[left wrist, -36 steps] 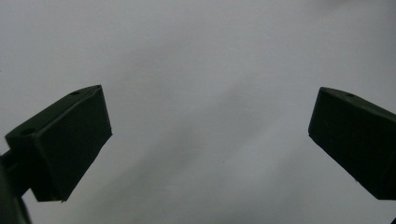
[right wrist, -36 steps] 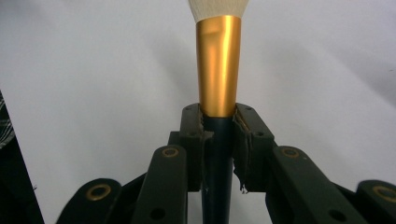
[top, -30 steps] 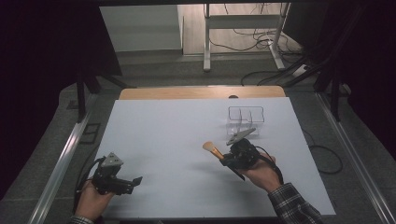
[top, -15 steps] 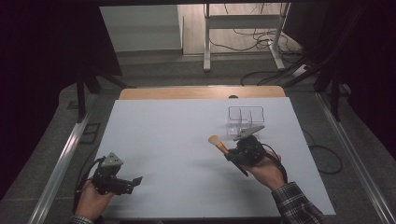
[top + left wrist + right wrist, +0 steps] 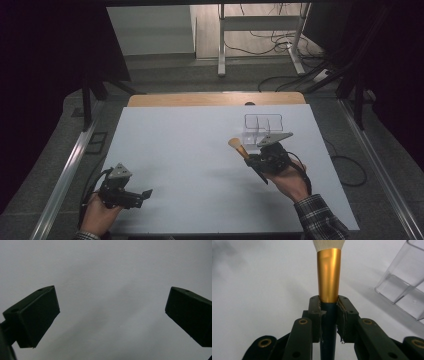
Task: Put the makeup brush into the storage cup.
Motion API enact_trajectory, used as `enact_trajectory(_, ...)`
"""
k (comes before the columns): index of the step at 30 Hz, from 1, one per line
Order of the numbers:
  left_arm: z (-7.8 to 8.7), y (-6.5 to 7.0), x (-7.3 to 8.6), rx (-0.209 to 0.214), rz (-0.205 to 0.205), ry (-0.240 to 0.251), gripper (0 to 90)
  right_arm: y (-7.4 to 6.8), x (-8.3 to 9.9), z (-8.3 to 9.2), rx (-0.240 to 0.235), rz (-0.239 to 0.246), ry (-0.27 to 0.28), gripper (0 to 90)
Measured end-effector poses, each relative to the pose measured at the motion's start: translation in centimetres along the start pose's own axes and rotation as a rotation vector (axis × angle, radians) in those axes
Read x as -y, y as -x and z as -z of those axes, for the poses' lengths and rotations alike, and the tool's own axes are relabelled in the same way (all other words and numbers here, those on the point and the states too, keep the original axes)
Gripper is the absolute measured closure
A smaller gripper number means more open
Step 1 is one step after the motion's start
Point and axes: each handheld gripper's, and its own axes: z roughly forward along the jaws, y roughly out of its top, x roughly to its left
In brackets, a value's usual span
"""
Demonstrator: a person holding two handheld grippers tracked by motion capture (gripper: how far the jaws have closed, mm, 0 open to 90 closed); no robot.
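Gold-banded makeup brush (image 5: 328,275) — light, stiff, probably slick — right gripper (image 5: 329,305) clamped on its dark handle; left gripper (image 5: 112,315) gapes empty.

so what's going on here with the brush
A person holds a gripper in each hand over a white table. The right gripper is shut on the dark handle of a makeup brush, bristles pointing away, beside a clear organizer. The left gripper sits open near the table's front edge, with nothing between its jaws.
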Motion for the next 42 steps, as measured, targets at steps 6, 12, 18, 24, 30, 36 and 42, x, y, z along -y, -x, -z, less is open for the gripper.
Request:
enact_trajectory(6,0.0,0.0,0.0,0.000,0.000,0.000,0.0,0.2,0.0,0.3,0.017,-0.002,0.020,74.7)
enact_trajectory(12,0.0,0.0,0.0,-0.001,-0.002,-0.002,0.0,0.7,0.1,0.8,0.037,-0.015,0.043,74.7)
enact_trajectory(18,0.0,0.0,0.0,-0.002,-0.002,-0.002,0.0,1.3,0.2,1.5,0.065,-0.030,0.078,74.7)
enact_trajectory(24,0.0,0.0,0.0,-0.002,-0.002,-0.002,0.0,1.8,0.3,1.8,0.088,-0.040,0.096,74.6)
enact_trajectory(30,0.0,0.0,0.0,-0.001,-0.002,-0.003,0.0,2.2,0.4,2.3,0.107,-0.052,0.120,74.6)
enact_trajectory(36,0.0,0.0,0.0,-0.002,-0.001,-0.002,0.0,2.7,0.6,2.7,0.126,-0.074,0.145,74.6)
enact_trajectory(42,-0.1,0.0,0.0,-0.001,-0.002,-0.003,0.0,3.4,0.8,3.2,0.150,-0.085,0.166,74.7)
